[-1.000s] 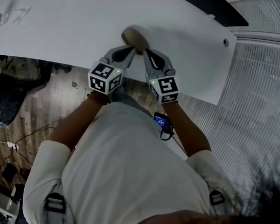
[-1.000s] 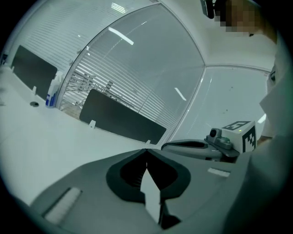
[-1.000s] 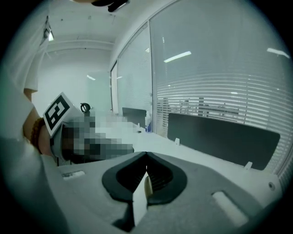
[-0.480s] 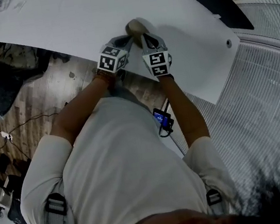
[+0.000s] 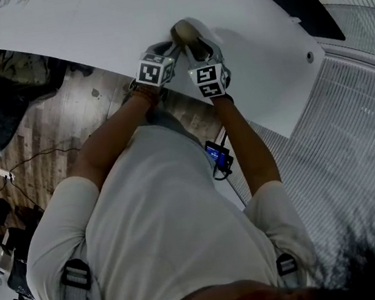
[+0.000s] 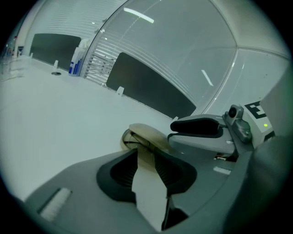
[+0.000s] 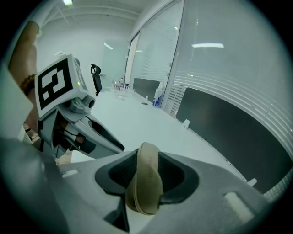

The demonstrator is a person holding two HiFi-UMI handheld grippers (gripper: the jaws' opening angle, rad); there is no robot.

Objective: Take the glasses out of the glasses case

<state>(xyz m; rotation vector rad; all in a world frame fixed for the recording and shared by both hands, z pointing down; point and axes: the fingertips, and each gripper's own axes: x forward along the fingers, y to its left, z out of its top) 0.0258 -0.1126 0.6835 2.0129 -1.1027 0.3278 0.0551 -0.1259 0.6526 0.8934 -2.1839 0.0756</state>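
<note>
A beige glasses case lies on the white table near its front edge, with both grippers at it. My left gripper comes from the left. Its jaws are opening, and in the left gripper view the case sits at the fingertips, its lid slightly raised over a dark slit, while white table shows through the left gripper's gap. My right gripper comes from the right with its jaws opening. In the right gripper view the case still fills the gap and touches both pads.
Dark partition panels and bottles stand at the table's far side. An office chair stands far back. Wooden floor with cables lies below the table's front edge. A small blue device hangs at the person's waist.
Both grippers have sunk with the case and moved farther over the table. The case, earlier held up between them, now lies on the tabletop.
</note>
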